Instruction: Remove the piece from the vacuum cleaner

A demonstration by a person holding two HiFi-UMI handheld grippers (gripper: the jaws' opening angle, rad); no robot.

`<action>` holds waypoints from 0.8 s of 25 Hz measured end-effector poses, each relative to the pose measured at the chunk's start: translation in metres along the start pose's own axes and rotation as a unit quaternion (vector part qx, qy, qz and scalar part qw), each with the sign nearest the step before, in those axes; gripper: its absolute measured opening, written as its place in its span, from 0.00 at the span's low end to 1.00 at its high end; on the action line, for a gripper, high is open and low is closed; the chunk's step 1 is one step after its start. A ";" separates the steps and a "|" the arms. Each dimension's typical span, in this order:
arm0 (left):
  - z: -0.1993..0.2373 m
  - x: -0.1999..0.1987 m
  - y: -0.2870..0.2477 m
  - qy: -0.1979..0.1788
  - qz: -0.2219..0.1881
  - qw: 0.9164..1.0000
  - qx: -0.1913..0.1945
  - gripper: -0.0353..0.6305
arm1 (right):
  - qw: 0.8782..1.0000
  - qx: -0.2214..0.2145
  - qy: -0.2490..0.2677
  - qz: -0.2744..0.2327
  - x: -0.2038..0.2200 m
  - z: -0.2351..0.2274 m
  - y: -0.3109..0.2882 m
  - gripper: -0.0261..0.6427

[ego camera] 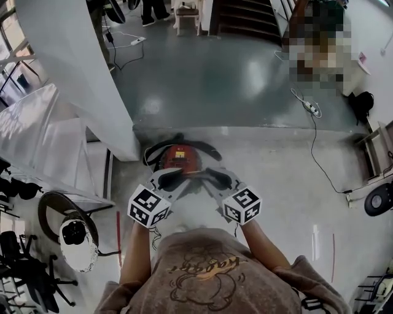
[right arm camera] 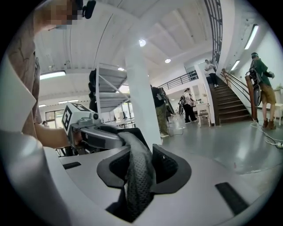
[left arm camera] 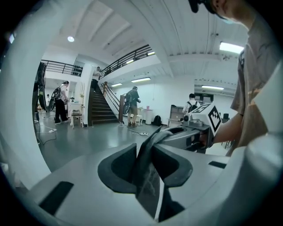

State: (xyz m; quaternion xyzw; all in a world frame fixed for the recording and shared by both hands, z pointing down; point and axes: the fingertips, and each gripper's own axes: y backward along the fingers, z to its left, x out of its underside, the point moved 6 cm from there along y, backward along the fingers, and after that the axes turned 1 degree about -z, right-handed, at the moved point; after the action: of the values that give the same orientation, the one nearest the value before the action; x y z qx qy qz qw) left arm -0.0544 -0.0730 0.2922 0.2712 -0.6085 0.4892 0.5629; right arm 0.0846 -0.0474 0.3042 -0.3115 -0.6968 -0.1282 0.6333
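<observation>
Over the near edge of the red vacuum cleaner (ego camera: 182, 158), which sits on the pale floor (ego camera: 288, 184), the two grippers meet nose to nose in the head view. No lettering on the vacuum cleaner's round body can be read from that height. Each gripper carries a marker cube (ego camera: 149, 206) printed with black-and-white square patterns. The person's shirt (ego camera: 209, 276) bears a cartoon figure under a line of looping script (too warped to read).

The left gripper (left arm camera: 145, 161) is clenched on the piece (right arm camera: 138, 185), a dark grey strip of limp, finely perforated material, and its pads press the strip from both sides. The right gripper (right arm camera: 139, 164) is clamped on the same piece in the same way. The strip runs up out of one pair of jaws and across into the other, so the piece hangs between the grippers, above the vacuum cleaner's near side. Whether any end of it touches the vacuum cleaner cannot be told, and the vacuum cleaner's inside is out of sight.

Left of the vacuum cleaner rises a white pillar (ego camera: 73, 67). Beyond the vacuum cleaner and to its right, a power strip (ego camera: 312, 109) with its cable lies on the darker floor. Farther beyond is a staircase (ego camera: 245, 15). Left of the vacuum cleaner and nearer the person stands a black chair (ego camera: 31, 276). People (left arm camera: 59, 101) stand near the staircase in both gripper views.
</observation>
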 end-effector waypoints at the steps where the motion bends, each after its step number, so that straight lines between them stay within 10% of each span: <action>1: 0.001 0.004 0.000 0.005 -0.002 1.000 -0.001 0.21 | 1.000 -0.001 -0.002 0.002 0.003 0.000 -0.002 0.18; 20: 0.001 0.028 -0.011 0.048 0.004 0.999 -0.012 0.21 | 0.999 0.010 -0.032 0.023 0.028 -0.007 -0.005 0.18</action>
State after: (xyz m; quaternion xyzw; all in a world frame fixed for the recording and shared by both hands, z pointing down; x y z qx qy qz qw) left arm -0.0512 -0.0721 0.3222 0.2383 -0.5874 0.4967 0.5928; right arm 0.0870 -0.0474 0.3331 -0.3248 -0.7105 -0.0970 0.6167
